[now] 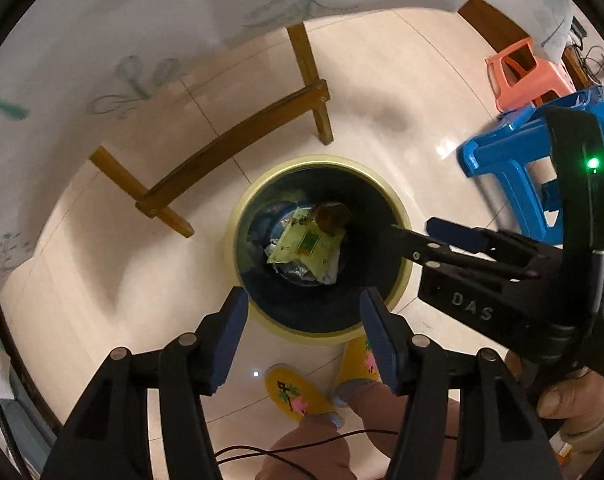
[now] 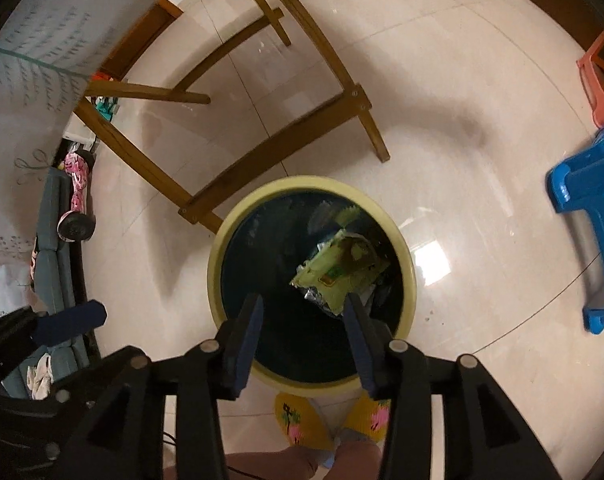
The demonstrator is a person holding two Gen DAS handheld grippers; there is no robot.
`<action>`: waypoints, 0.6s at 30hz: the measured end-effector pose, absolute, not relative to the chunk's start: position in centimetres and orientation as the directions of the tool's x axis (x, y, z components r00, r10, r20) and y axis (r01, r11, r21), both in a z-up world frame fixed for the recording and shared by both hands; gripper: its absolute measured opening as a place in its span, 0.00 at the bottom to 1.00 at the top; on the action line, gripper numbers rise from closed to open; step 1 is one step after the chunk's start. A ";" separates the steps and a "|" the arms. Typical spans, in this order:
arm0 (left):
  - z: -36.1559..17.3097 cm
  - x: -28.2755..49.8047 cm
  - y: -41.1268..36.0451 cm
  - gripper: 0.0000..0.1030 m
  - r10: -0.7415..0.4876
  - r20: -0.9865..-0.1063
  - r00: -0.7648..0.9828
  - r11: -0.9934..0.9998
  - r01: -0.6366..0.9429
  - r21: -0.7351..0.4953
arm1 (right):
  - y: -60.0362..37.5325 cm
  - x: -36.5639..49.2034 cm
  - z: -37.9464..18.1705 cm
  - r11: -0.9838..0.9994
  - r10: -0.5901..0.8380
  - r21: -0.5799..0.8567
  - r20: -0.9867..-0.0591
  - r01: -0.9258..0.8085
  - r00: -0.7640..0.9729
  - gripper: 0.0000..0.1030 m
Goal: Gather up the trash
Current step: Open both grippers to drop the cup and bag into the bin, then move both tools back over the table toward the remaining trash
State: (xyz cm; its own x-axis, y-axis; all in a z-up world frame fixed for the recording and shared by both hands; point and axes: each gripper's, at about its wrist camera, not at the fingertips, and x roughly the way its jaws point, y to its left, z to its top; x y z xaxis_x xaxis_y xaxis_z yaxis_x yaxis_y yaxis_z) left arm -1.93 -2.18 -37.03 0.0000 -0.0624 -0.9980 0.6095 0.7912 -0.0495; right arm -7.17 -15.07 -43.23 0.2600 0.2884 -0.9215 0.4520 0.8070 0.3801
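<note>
A round trash bin with a pale yellow rim point(image 1: 399, 216) and dark liner stands on the floor below both grippers; it also shows in the right wrist view point(image 2: 409, 264). Inside lie a green snack wrapper point(image 1: 305, 246), foil scraps and a brown lump point(image 1: 331, 216). The wrapper also shows in the right wrist view point(image 2: 337, 268). My left gripper point(image 1: 303, 312) is open and empty above the bin's near rim. My right gripper point(image 2: 303, 316) is open and empty over the bin; it also shows in the left wrist view point(image 1: 411, 236).
A wooden table's legs and crossbar point(image 1: 238, 140) stand just beyond the bin, with a tablecloth point(image 1: 142, 20) hanging above. A blue stool point(image 1: 501, 148) and a pink stool point(image 1: 529, 72) stand to the right. The person's yellow slippers point(image 1: 298, 396) are right below the bin.
</note>
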 end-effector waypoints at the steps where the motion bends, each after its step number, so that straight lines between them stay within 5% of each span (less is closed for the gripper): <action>1: -36.6 -1.9 -1.9 0.55 -0.063 -0.998 0.003 0.796 0.603 -0.048 | -15.0 -7.1 -42.6 0.811 0.282 0.374 -0.924 0.450 0.260 0.51; 18: -20.6 -1.7 1.3 0.55 -0.119 -0.990 0.078 0.834 0.549 -0.057 | -13.9 -7.2 -28.8 0.834 0.247 0.358 -0.923 0.421 0.296 0.53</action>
State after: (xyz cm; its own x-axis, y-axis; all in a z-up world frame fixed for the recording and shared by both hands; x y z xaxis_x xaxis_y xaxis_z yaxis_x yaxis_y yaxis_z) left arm -1.70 1.34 -20.65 0.0775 -0.1192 -0.9898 0.5493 0.8337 -0.0574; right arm -7.17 -13.86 -28.79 0.2962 0.2465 -0.9228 0.4207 0.8337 0.3578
